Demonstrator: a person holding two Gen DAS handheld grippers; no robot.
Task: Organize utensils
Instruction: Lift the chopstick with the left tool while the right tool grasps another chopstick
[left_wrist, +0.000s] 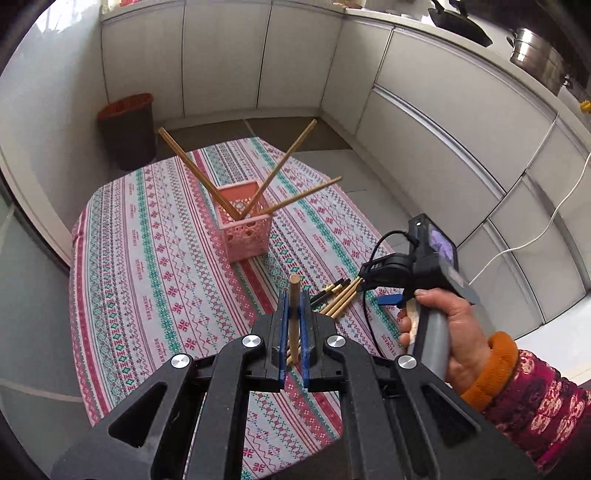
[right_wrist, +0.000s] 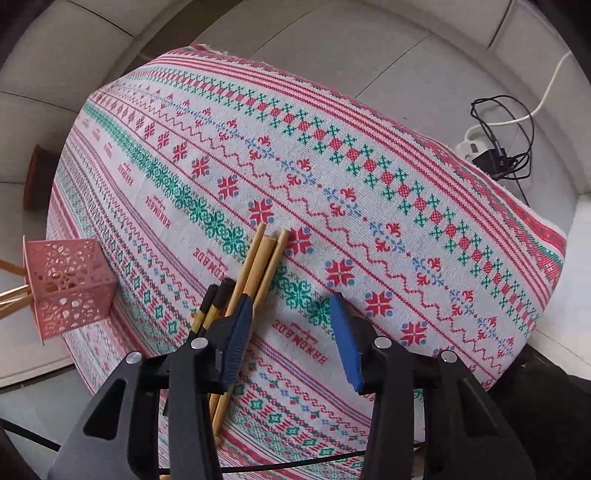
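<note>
L gripper (left_wrist: 294, 332) is clamped on one pale wooden chopstick (left_wrist: 294, 295), up over the bench. I've 3 sticks in the pink perforated plastic holder (left_wrist: 246, 236). R gripper (right_wrist: 291, 339) gapes, empty, beside the loose chopstick pile (right_wrist: 258, 266); approx 5 left.

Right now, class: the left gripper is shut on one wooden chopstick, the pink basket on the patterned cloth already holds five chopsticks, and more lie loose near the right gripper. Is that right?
One detail is wrong. The pink basket holds three chopsticks, not five, as the left wrist view shows. The left gripper is shut on a wooden chopstick, and loose chopsticks lie by the right gripper.
</note>
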